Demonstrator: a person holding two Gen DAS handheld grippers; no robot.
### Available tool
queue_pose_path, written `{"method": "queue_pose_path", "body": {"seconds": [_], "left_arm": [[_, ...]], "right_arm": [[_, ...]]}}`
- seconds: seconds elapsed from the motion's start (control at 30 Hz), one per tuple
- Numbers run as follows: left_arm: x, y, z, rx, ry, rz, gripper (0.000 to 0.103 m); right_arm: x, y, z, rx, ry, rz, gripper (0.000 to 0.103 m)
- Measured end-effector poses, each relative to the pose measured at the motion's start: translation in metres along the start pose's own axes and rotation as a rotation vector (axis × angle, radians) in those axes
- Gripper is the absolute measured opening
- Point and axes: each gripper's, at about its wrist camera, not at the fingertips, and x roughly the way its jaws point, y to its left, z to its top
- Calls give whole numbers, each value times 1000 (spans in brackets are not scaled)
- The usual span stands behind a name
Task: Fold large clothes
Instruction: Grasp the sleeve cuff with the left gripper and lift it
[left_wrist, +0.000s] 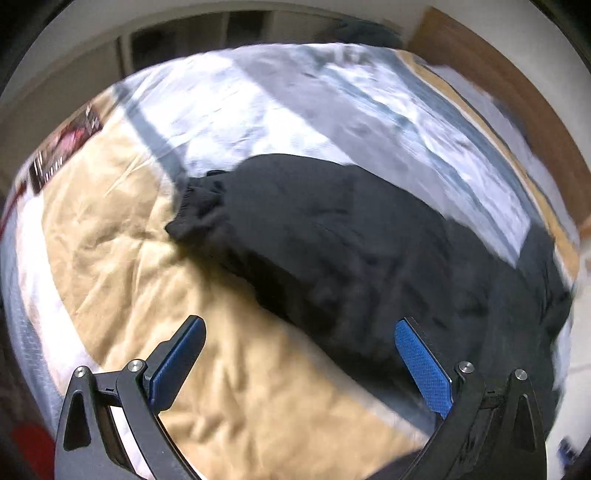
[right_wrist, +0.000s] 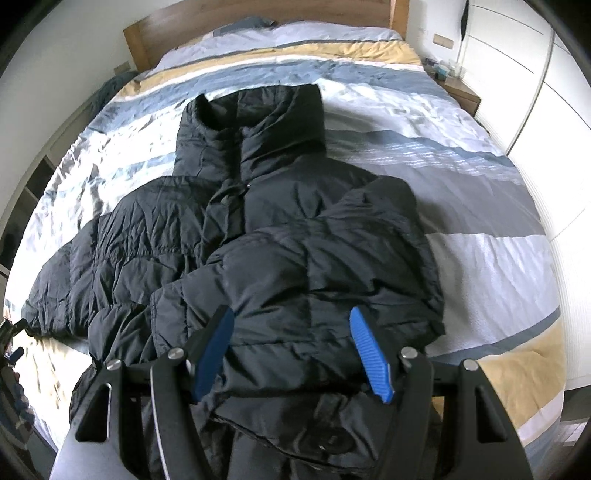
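1. Jacket (right_wrist: 258, 229) — black, quilted, puffy — spread front-up across the middle of the bed (right_wrist: 480, 258), collar toward the far headboard (right_wrist: 258, 18), hem at the near edge.
2. Right sleeve (right_wrist: 325, 266) already laid over the chest, its cuff end near the centre; reads as a first fold done.
3. Left sleeve (left_wrist: 207, 206) stretched out flat toward the left edge of the bed, not yet brought in; folding that sleeve and doubling the body look to be what is left.
4. Left gripper (left_wrist: 299, 354) spread wide with nothing between the blue pads, above the tan stripe of the duvet (left_wrist: 147, 258) just beside the sleeve; view blurred.
5. Right gripper (right_wrist: 291, 347) spread too, over the near part of the folded sleeve — pads not pressing on fabric, as far as can be told.
6. Shell slick, faintly shiny, finely creased, in soft stitched baffles; collar tall and padded. Duvet crumpled cotton in white, grey-blue and tan bands.
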Motion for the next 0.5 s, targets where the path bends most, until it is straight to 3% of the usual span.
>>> {"method": "queue_pose_path", "body": {"seconds": [0.3,0.4,0.5], "left_arm": [[53,62,41,-259,60,-116,100],[67,73,46,-322,84,-171,91],[78,78,50,-365,110,-252,69]], "right_arm": [[1,26,16,-4,18,-42,64],[-2,25,20,7,15,-61,64],[-5,25,24,20,14,-83,64]]}}
